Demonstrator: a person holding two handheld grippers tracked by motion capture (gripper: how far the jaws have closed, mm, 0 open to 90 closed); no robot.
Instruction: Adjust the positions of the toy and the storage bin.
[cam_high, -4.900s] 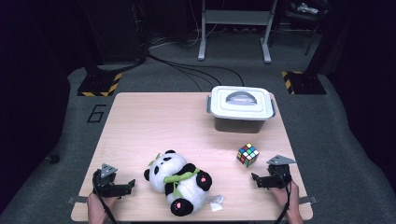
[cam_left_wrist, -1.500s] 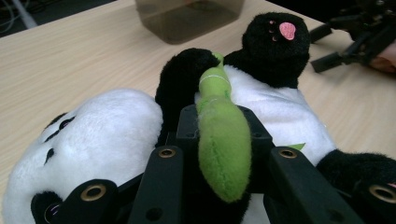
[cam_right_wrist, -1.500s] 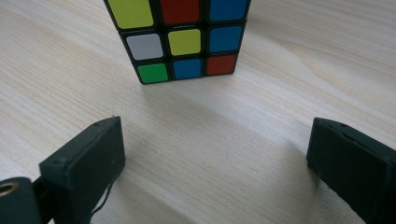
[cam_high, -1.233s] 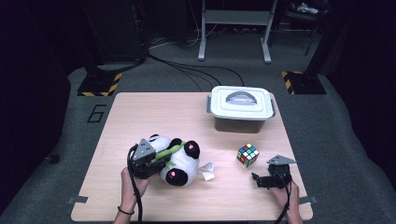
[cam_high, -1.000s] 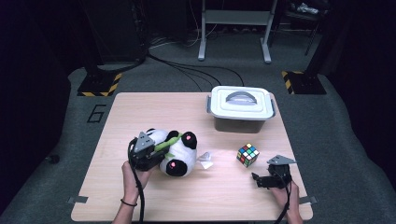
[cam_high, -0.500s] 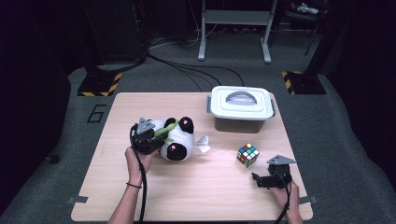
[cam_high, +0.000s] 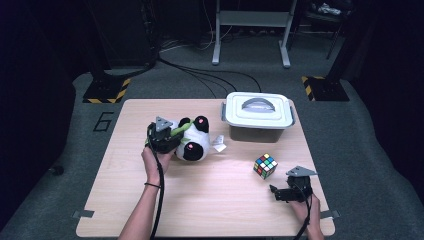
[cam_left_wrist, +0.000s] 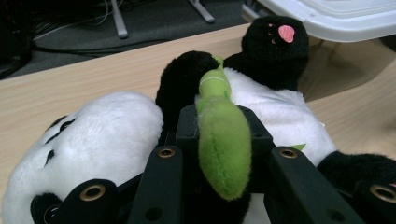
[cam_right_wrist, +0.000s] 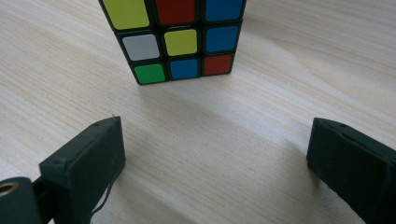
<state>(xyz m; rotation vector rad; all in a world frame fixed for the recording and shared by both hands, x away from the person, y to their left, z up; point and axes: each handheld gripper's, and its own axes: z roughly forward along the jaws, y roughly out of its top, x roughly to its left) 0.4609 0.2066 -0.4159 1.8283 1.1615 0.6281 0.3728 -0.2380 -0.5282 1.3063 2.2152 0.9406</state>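
Left hand-held gripper (cam_high: 167, 140) clamped on the toy panda (cam_high: 194, 145), right hand-held gripper (cam_high: 280, 192) wide apart near the puzzle cube (cam_high: 265, 165).

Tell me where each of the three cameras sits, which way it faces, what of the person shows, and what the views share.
High view: above the person's side, looking forward and down on the light wooden table; both forearms, the left gripper and the right gripper.
Left gripper view: rides the left gripper, looking along its jaws, shut on the green plush piece of the black-and-white panda soft toy.
Right gripper view: rides the right gripper, looking along its open jaws at the multicoloured puzzle cube.
Shared: panda in high and left views, cube in high and right; lidded white plastic box in high and left.
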